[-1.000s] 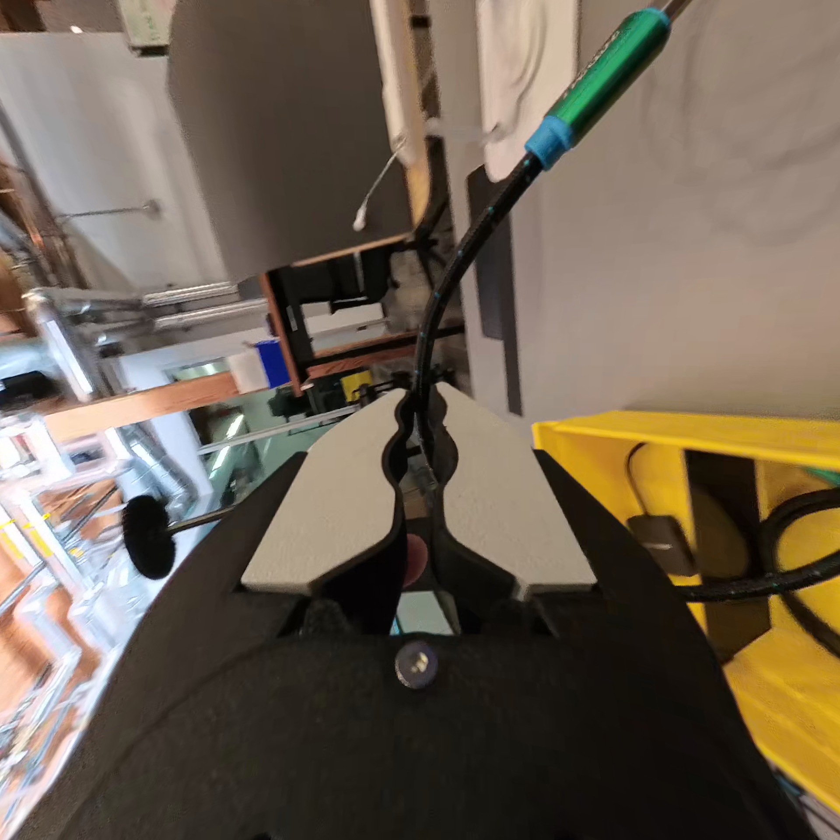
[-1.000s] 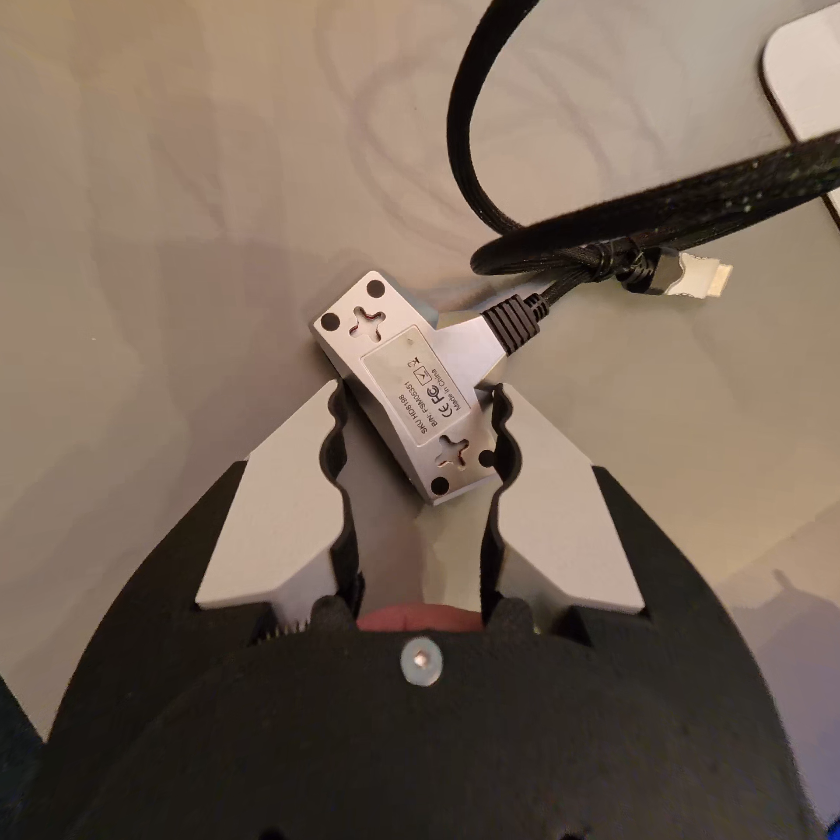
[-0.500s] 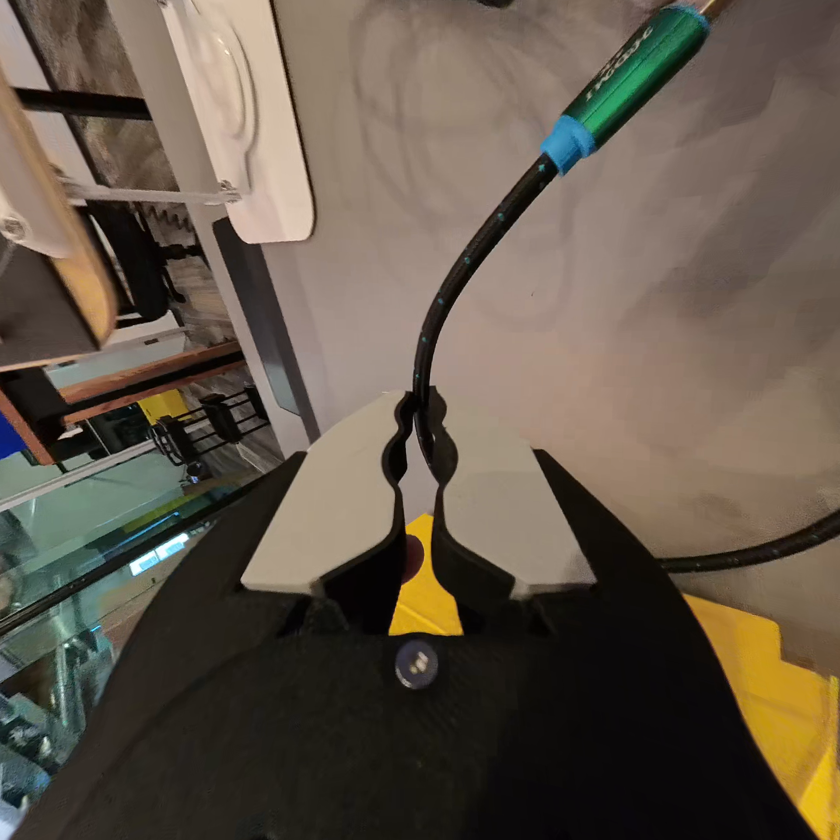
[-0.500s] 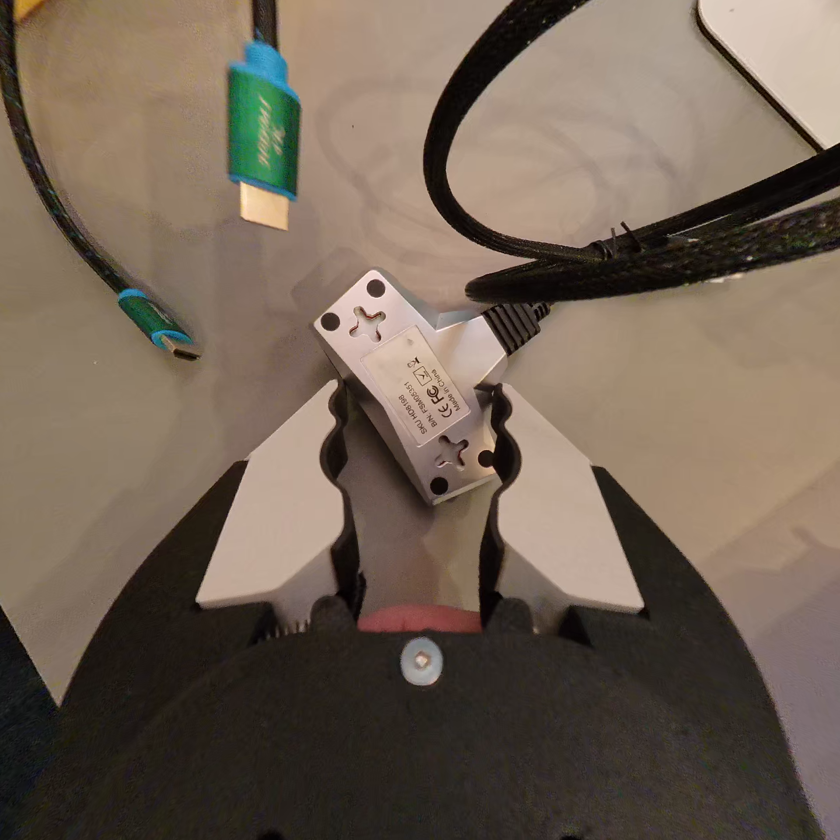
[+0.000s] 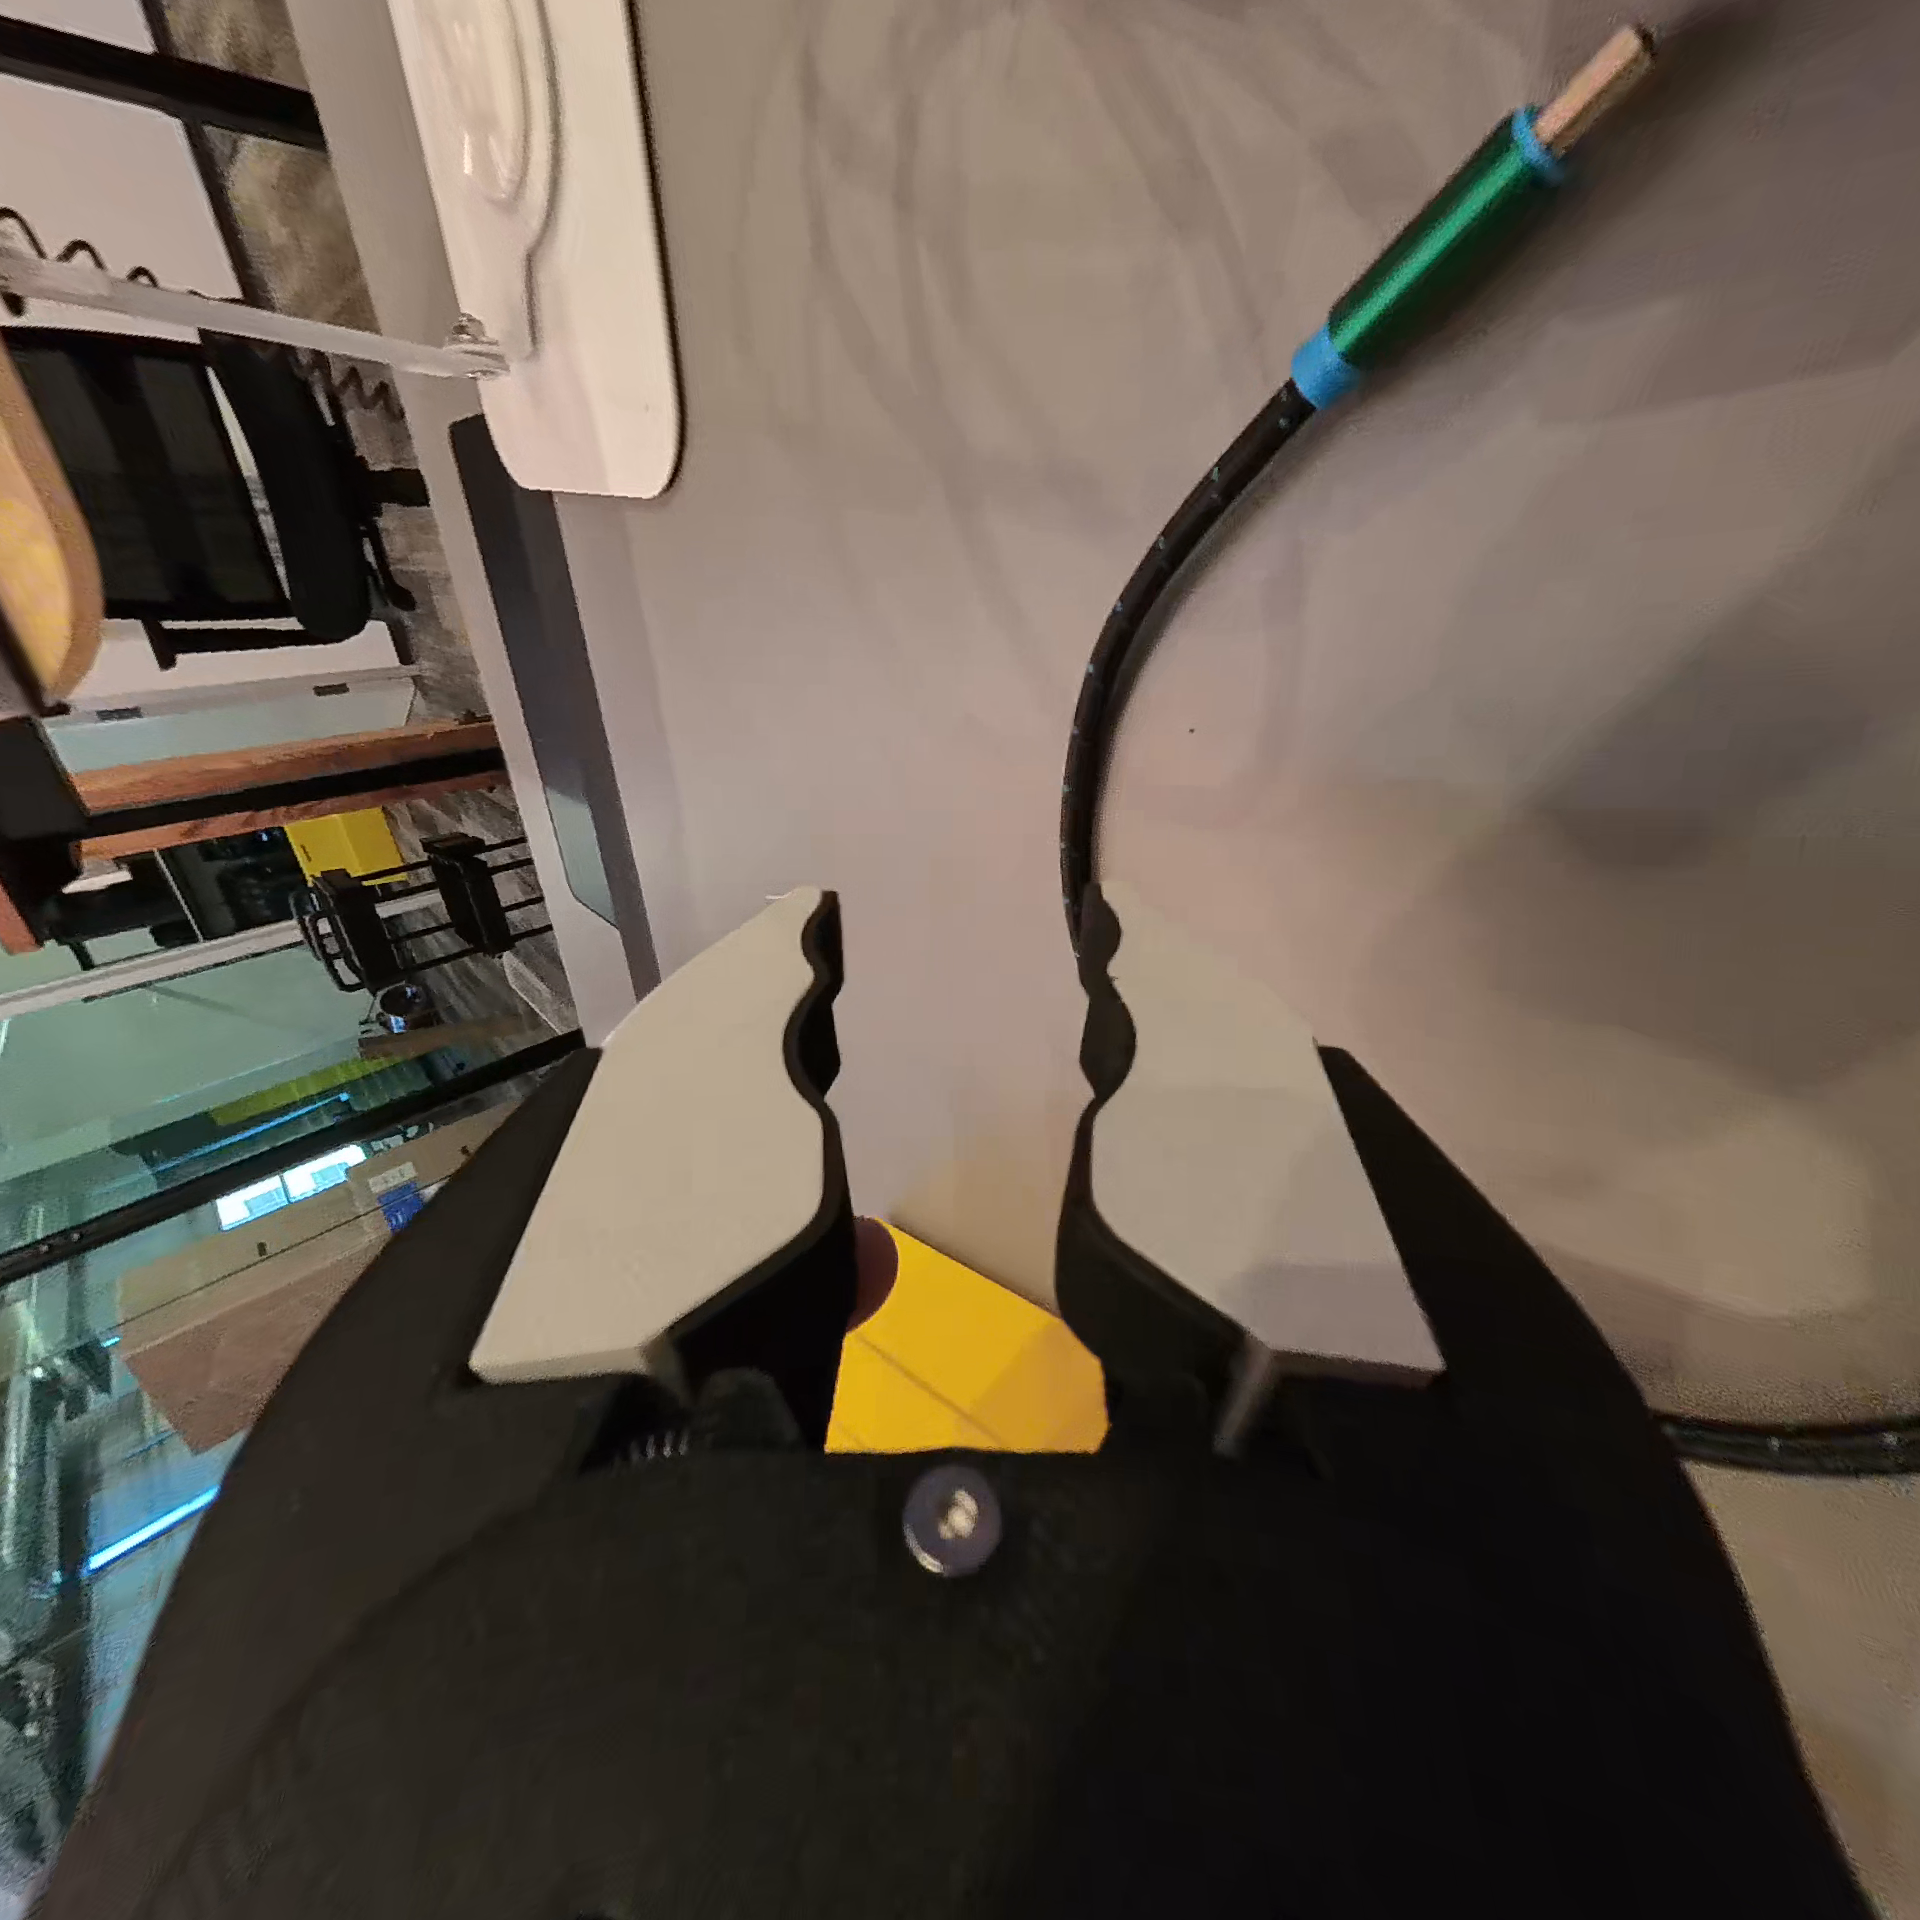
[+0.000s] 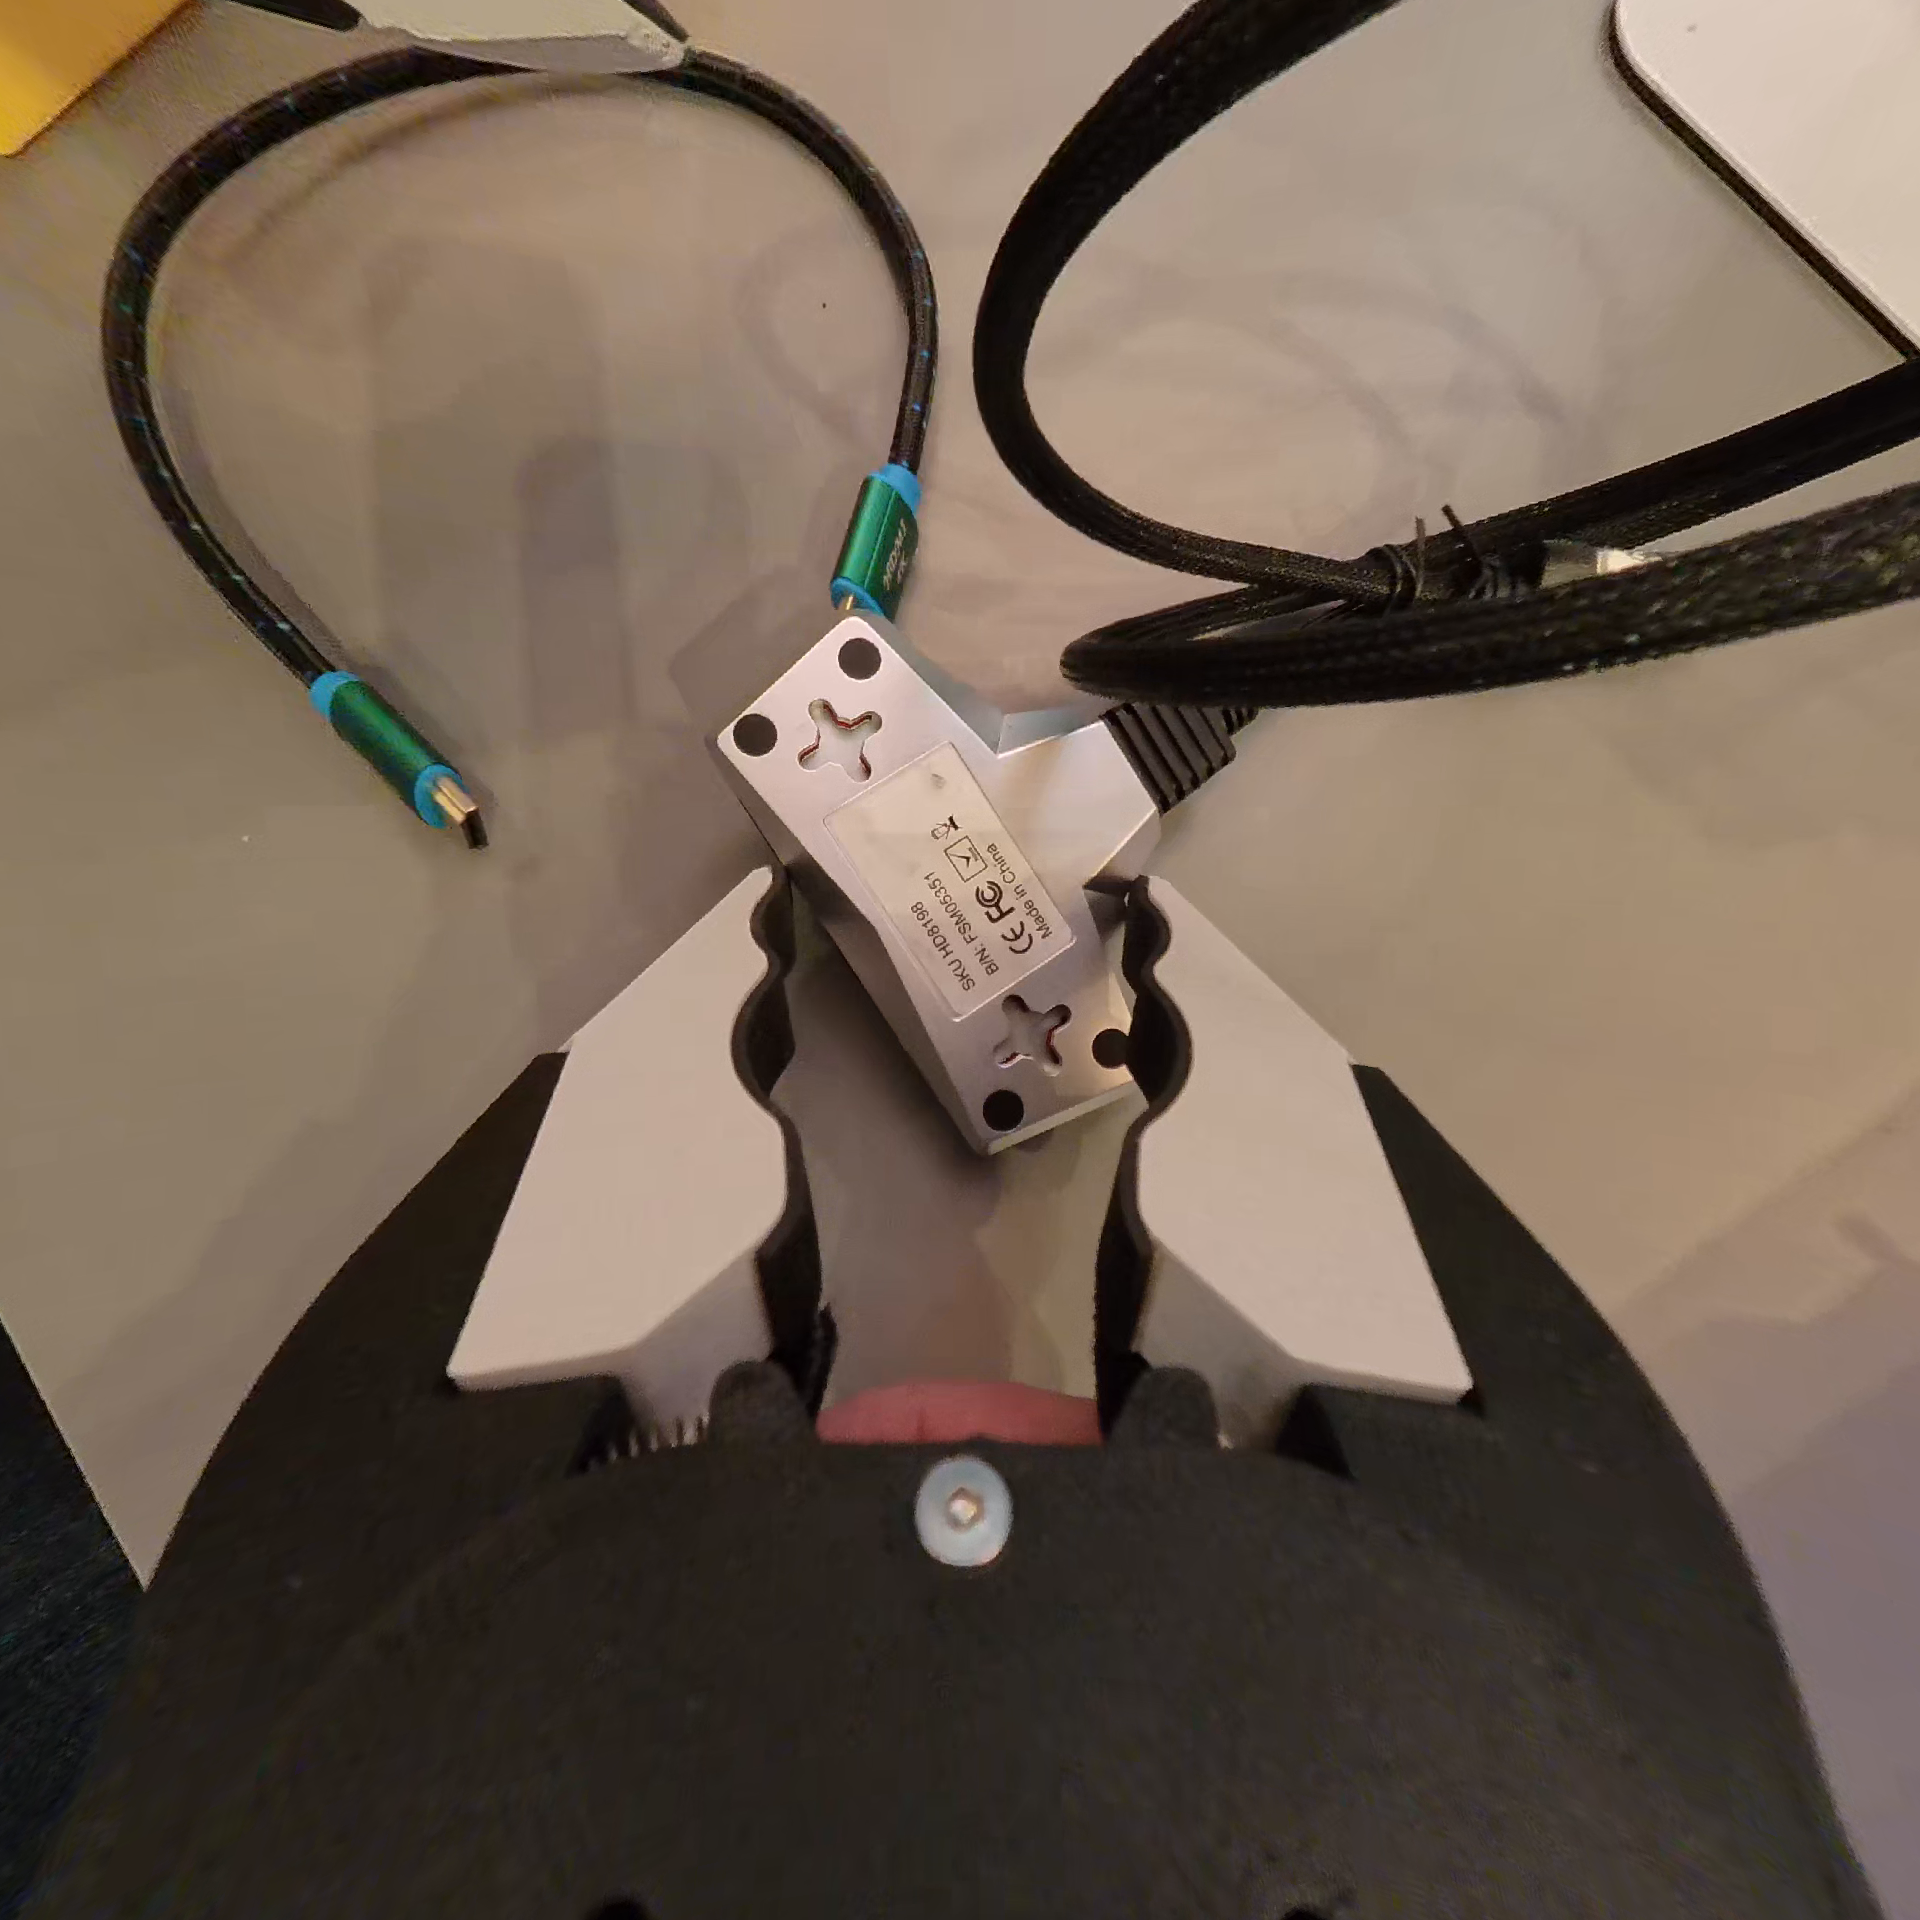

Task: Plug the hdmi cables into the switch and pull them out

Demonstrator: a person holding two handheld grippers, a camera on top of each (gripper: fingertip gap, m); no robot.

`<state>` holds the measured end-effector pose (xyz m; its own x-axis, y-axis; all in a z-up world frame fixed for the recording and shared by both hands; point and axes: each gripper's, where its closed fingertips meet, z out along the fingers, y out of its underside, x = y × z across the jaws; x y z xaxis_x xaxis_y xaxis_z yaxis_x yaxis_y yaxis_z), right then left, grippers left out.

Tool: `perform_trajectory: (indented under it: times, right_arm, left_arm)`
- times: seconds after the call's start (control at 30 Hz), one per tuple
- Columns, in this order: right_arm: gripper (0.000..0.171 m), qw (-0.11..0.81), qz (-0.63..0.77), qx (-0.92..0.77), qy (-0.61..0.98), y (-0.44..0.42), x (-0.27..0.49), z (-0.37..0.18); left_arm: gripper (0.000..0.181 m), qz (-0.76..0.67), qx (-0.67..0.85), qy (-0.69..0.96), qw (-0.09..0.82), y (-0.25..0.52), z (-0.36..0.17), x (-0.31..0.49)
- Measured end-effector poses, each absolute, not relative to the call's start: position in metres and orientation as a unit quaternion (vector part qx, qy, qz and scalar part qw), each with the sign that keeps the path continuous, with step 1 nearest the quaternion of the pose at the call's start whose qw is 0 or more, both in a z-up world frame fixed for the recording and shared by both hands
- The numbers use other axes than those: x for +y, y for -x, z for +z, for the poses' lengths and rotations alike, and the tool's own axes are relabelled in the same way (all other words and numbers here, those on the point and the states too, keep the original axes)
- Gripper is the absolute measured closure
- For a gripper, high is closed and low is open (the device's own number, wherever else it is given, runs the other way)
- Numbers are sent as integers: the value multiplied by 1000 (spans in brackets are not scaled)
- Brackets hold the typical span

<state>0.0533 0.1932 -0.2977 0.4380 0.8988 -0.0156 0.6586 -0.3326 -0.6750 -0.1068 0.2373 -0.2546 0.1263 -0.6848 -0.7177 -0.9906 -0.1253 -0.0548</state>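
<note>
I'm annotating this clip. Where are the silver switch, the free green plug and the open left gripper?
silver switch (image 6: 914,831): right wrist view, labelled face.
free green plug (image 6: 390,736): right wrist view, green sleeve.
left gripper (image 5: 961,920): left wrist view, gap between fingertips.

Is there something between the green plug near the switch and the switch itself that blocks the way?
Nothing visible blocks it. The green plug points at the upper corner of the silver switch, its tip right at the switch's edge. The thick black cables lie off to the right.

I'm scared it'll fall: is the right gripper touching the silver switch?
Touching. The right wrist view shows the right gripper shut on the switch, a finger pressed against each side.
</note>
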Motion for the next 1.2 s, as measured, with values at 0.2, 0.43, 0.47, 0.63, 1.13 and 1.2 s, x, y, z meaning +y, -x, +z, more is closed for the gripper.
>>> perform_trajectory:
  times: [0.2, 0.43, 0.47, 0.63, 1.13, 1.2]
  right_arm:
    - [109, 300, 206, -488, 793, -52, 192, -297]
    - [108, 291, 236, -474, 797, -49, 187, -293]
    - [108, 289, 242, -472, 797, -48, 187, -292]
    - [109, 276, 276, -458, 799, -45, 182, -288]
    - [110, 289, 343, -448, 773, -42, 177, -265]
    - [110, 312, 356, -450, 757, -42, 178, -252]
  left_arm:
    - [131, 266, 604, 661, 357, 76, -236, 225]
    - [124, 265, 670, 554, 418, 14, -247, 197]
    - [124, 268, 677, 542, 419, 9, -251, 195]
    - [120, 269, 704, 507, 420, -15, -266, 188]
    - [159, 296, 716, 445, 449, -32, -270, 193]
    - [159, 282, 706, 464, 454, -28, -264, 195]
